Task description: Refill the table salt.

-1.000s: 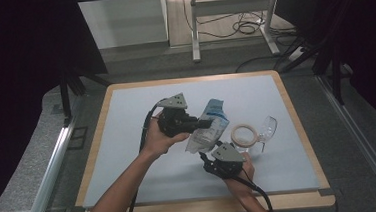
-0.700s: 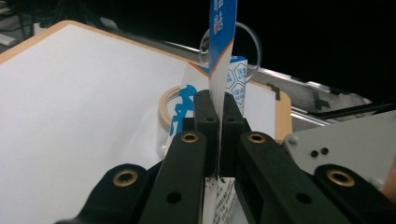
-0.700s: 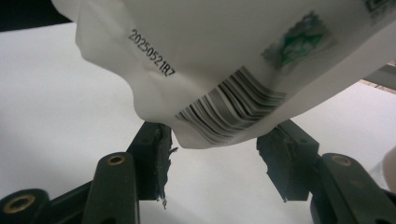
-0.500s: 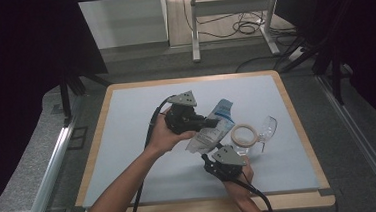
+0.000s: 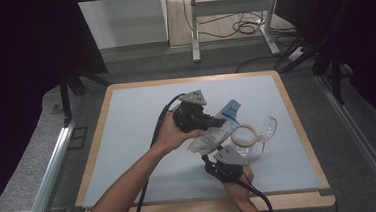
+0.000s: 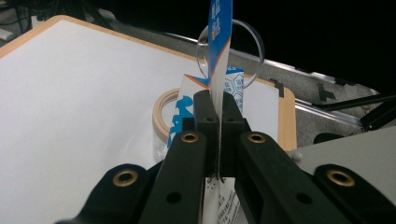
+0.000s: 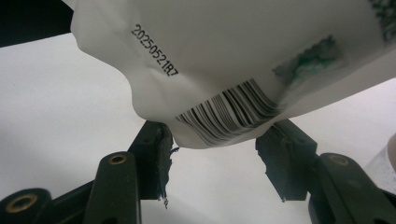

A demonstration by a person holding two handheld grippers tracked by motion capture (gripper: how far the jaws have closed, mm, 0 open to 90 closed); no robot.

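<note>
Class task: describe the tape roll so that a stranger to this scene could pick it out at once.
Start at the pale blue table with its wooden rim. Right of centre, beside the blue-and-white pouch, lies the tape roll: a flat tan ring, unlike the clear stemmed glass next to it.

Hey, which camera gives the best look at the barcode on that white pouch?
The right gripper view: the barcode faces the lens, sharp, above the right tongs. The left gripper view shows the pouch edge-on; the high view shows it small, no bars readable.
</note>
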